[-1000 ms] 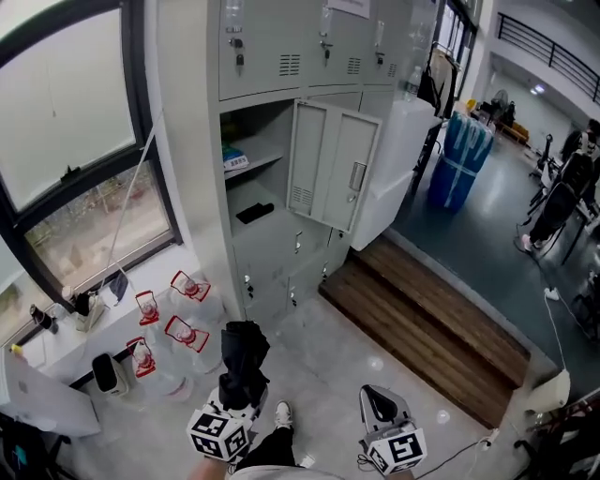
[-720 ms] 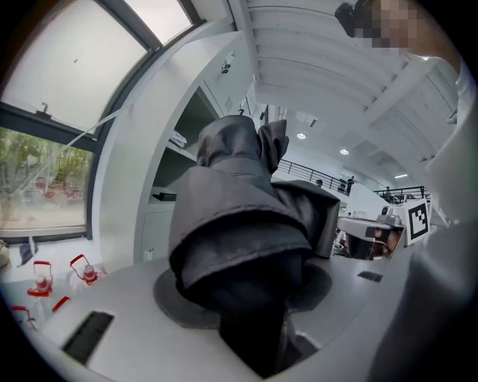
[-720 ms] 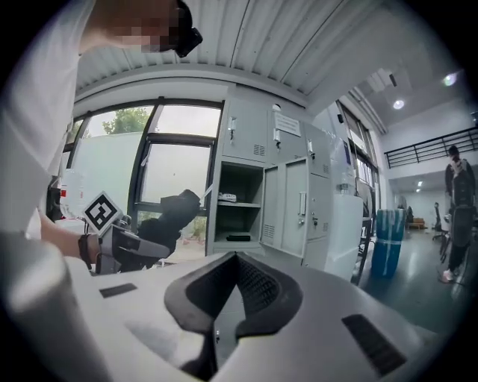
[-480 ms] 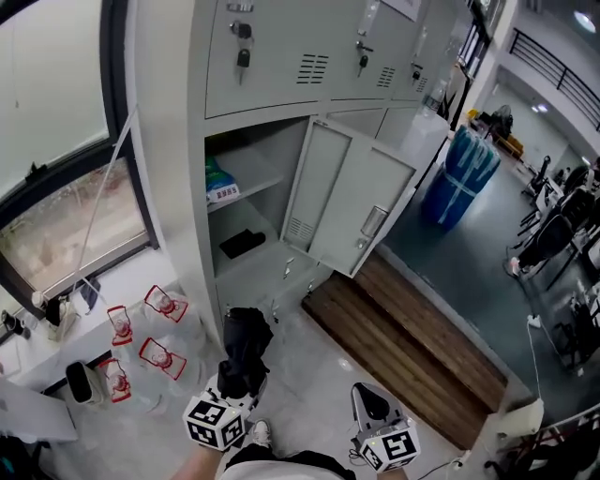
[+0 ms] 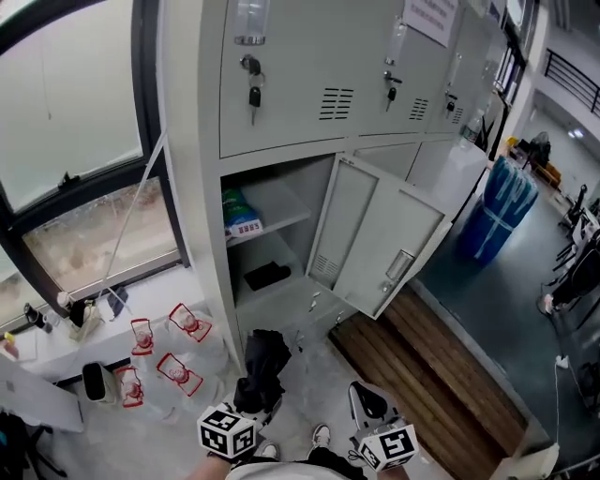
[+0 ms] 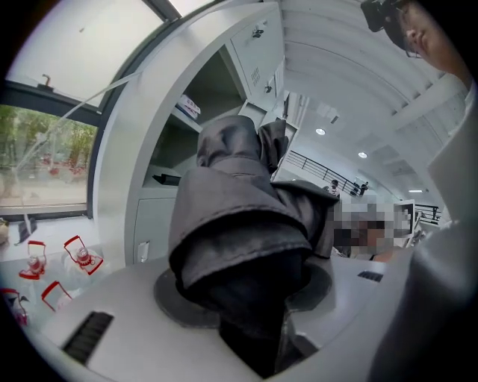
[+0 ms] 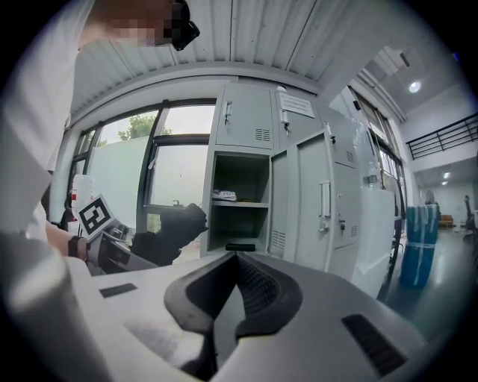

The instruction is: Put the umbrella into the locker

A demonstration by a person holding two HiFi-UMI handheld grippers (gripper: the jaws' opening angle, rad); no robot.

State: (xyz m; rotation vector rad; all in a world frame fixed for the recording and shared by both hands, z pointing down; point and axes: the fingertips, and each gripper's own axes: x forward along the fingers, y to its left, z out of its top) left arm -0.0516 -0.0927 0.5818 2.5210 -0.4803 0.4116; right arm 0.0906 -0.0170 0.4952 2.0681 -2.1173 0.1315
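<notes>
From where I stand nothing can be read: the paper notice (image 5: 432, 17) on the locker (image 5: 300, 56) at one o'clock carries print too small, and the packet (image 5: 241, 217) on its shelf (image 5: 281, 208) and the red labels on the bottles (image 5: 183, 322) at eight o'clock are just as illegible.

I hold two tongs, my left gripper (image 5: 253, 405) and my right gripper (image 5: 367, 401), and one folded black umbrella (image 5: 262, 361). Left of the left gripper I count four red-labelled bottles (image 5: 187, 323). Ahead of both is one open locker (image 5: 281, 187) with one swung door (image 5: 380, 244) and one shelf (image 5: 286, 214). It holds one packet (image 5: 242, 217) and one flat black thing (image 5: 267, 276) — above, two keys (image 5: 254, 96) for certain.
</notes>
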